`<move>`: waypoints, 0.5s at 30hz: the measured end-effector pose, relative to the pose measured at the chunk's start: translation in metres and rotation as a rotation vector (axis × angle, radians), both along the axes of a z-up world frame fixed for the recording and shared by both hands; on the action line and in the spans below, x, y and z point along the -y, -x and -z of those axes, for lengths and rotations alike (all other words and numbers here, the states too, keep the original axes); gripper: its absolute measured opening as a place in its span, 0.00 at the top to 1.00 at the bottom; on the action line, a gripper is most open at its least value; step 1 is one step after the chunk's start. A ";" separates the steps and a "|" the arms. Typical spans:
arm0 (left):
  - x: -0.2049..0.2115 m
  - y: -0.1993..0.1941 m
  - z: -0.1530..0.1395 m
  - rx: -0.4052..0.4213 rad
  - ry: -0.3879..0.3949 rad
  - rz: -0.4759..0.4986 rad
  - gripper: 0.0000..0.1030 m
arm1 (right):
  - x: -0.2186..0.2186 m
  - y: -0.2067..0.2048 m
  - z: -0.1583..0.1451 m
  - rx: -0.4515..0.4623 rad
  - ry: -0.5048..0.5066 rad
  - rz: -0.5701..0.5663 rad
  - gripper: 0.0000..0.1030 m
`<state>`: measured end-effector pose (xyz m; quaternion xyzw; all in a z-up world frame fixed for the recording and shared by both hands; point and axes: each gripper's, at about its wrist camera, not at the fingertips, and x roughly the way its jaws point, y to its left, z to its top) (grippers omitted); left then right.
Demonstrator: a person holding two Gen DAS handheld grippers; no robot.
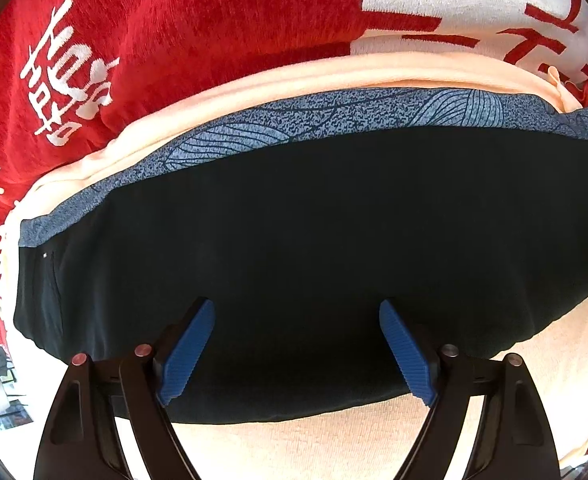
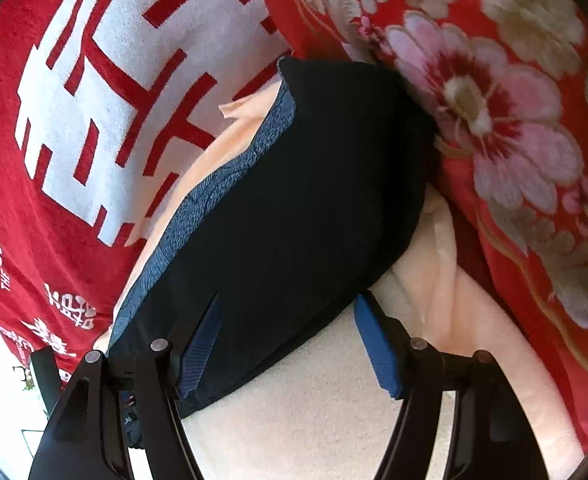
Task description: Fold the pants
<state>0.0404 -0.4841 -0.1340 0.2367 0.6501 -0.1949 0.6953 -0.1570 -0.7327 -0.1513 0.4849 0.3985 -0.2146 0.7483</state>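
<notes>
Two handheld grippers with black arms and ridged blue pads look down on a bed, one in each wrist view. Nearest in the left view, the left gripper [image 1: 296, 344] points down with its jaws spread wide; the dark fabric lies beneath the gap, and neither pad presses on anything. Under and beyond it lie the folded black pants with a speckled blue patterned waistband [image 1: 294, 220], forming a broad, flat bundle, the waistband running along the far edge. The pants rest on a pale peach fleece blanket [image 1: 294, 444], which shows in front of them and as a strip behind the waistband. Farther off spreads a red plush blanket with large white characters [image 1: 214, 20].

In the right view, the right gripper [image 2: 286, 344] also stands open and empty. Its left pad hangs over the near corner of the pants [image 2: 294, 200], and its right pad is just off their edge, over the peach blanket [image 2: 314, 420]; whether either pad touches cloth cannot be told. Here the pants run diagonally away, waistband on the left side. Beyond them to the left is the red and white blanket [image 2: 94, 100], and to the right a red quilt with pink and cream flowers [image 2: 514, 120], which the far end of the pants meets.
</notes>
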 end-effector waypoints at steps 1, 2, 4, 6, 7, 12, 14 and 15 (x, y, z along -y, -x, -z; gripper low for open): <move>0.000 0.000 0.000 0.007 -0.005 -0.002 0.12 | 0.000 -0.001 0.000 0.005 0.002 0.007 0.31; 0.000 -0.001 0.001 0.016 -0.016 -0.005 0.08 | 0.001 -0.001 0.000 0.010 0.003 0.014 0.31; -0.002 -0.004 0.002 0.011 -0.012 -0.016 0.08 | 0.001 0.000 -0.002 0.013 0.001 0.026 0.31; -0.006 -0.006 0.003 0.002 -0.003 -0.030 0.08 | -0.001 0.005 -0.002 0.022 -0.007 0.039 0.31; -0.007 -0.007 0.004 0.002 -0.001 -0.033 0.08 | 0.000 0.007 0.000 0.028 -0.010 0.042 0.31; -0.007 -0.009 0.005 0.014 -0.007 -0.026 0.08 | 0.006 -0.009 0.003 0.063 0.009 0.049 0.30; -0.007 -0.010 0.006 0.018 -0.003 -0.021 0.08 | 0.008 -0.018 0.002 0.074 0.027 0.050 0.30; -0.007 -0.010 0.006 0.022 -0.001 -0.015 0.08 | 0.008 -0.024 0.002 0.077 0.034 0.045 0.31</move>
